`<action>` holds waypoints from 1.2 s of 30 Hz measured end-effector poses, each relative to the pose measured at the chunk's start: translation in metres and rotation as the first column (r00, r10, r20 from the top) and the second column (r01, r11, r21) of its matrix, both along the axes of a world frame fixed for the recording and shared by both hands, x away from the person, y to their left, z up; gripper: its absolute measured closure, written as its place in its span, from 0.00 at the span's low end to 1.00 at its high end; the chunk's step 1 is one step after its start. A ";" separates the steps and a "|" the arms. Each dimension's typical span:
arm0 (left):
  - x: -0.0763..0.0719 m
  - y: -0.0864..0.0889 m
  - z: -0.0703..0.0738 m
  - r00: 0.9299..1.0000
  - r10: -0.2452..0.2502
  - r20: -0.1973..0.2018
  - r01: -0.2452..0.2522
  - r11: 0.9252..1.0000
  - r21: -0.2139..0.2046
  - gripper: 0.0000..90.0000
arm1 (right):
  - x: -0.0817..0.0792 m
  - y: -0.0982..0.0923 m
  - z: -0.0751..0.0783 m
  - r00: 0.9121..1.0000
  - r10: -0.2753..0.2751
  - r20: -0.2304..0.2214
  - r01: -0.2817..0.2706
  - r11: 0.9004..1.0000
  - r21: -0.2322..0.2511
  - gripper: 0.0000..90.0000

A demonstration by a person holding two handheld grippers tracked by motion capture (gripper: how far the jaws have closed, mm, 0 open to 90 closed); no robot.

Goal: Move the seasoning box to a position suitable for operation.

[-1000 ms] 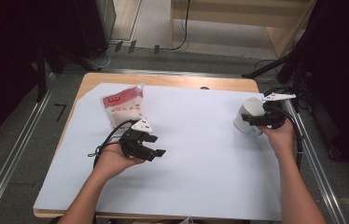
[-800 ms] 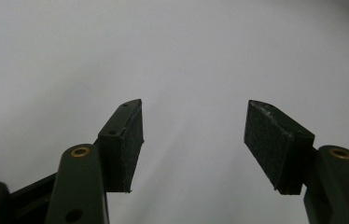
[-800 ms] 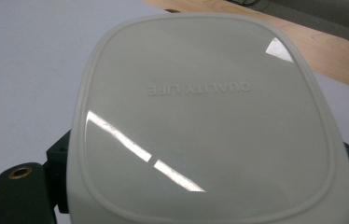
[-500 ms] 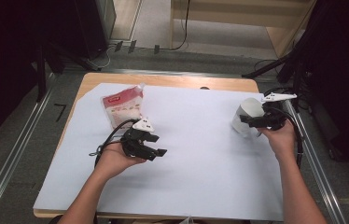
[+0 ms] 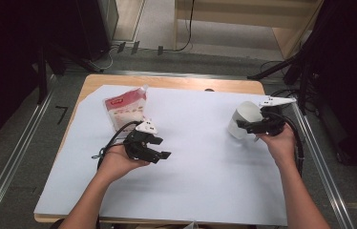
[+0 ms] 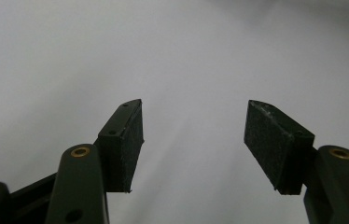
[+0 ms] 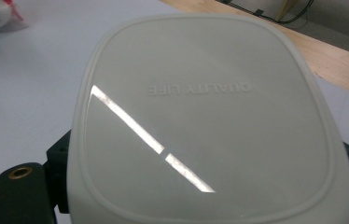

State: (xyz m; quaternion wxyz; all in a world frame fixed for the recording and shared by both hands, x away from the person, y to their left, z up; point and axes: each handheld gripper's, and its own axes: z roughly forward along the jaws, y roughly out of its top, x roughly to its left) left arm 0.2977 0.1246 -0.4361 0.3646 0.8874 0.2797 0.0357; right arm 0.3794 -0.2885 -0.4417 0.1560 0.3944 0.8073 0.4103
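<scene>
A white rounded plastic container [image 5: 240, 119] hangs just above the right side of the table, and my right gripper [image 5: 244, 127] is shut on it from the right. In the right gripper view the container's [image 7: 200, 116] smooth face, embossed "QUALITY LIFE", lies between the jaws, with black fingers [image 7: 58, 154] at its edges. Left of centre, my left gripper [image 5: 160, 148] rests low over the white sheet, held in a hand. In the left gripper view its jaws [image 6: 193, 140] stand open with nothing between them but bare white surface.
A red and white pouch [image 5: 124, 109] lies at the back left of the white sheet [image 5: 200, 176], just behind the left gripper. The wooden table edge [image 5: 176, 82] runs along the back. Metal rails flank the table, and cables trail on the floor behind.
My right gripper has carried the white container a little to the left, toward the table's middle, and slightly up. The left gripper has stayed in place, still open.
</scene>
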 end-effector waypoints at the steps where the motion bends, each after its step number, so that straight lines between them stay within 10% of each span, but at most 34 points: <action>1: 0.000 0.000 0.000 1.000 0.003 -0.001 -0.003 1.000 -0.002 0.43 | -0.001 0.003 0.001 1.000 0.012 0.007 -0.012 1.000 -0.004 0.17; 15: 0.001 0.002 0.000 1.000 0.009 -0.003 -0.009 1.000 -0.002 0.43 | -0.019 0.043 0.007 0.990 0.140 0.032 -0.140 0.990 -0.006 0.17; 36: 0.003 0.005 0.000 1.000 0.009 -0.003 -0.009 1.000 0.002 0.43 | -0.047 0.129 -0.003 0.940 0.341 0.018 -0.340 0.940 -0.039 0.18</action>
